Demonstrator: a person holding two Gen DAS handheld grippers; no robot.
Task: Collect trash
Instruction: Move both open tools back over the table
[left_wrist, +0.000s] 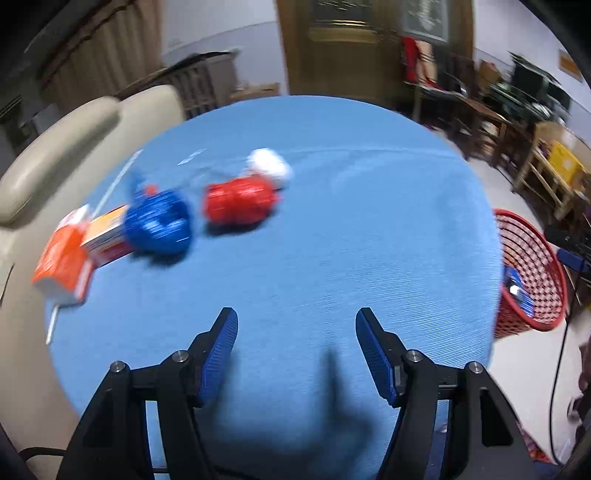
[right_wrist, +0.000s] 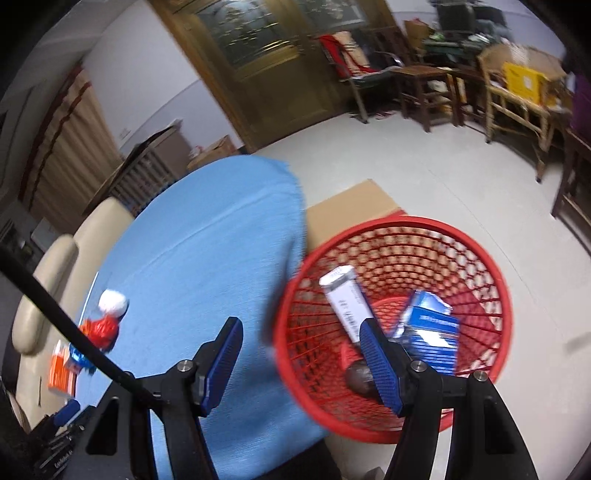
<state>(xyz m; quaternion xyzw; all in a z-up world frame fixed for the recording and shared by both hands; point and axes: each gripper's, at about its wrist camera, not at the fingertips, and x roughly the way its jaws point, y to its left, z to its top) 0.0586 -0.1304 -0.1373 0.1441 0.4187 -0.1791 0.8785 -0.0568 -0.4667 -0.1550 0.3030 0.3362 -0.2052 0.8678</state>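
Two grippers, both with jaws apart and nothing between them. The left gripper hangs over the bare near part of the blue-covered desk, its jaws empty. Ahead and to its left, well apart from it, lies the remaining trash: a crumpled red wrapper, a white wad touching the wrapper's far side, a crumpled blue wrapper, and an orange carton with a second orange-and-white box at the desk's left edge. The right gripper straddles the rim of the red mesh basket, which stands on the floor just beside the desk and already contains a white box, a blue box and a dark round item. Step in hand, as judged: between deposits, reaching for another piece. The next move calls for carrying the left jaws forward and leftward, probably to the red wrapper, then closing.
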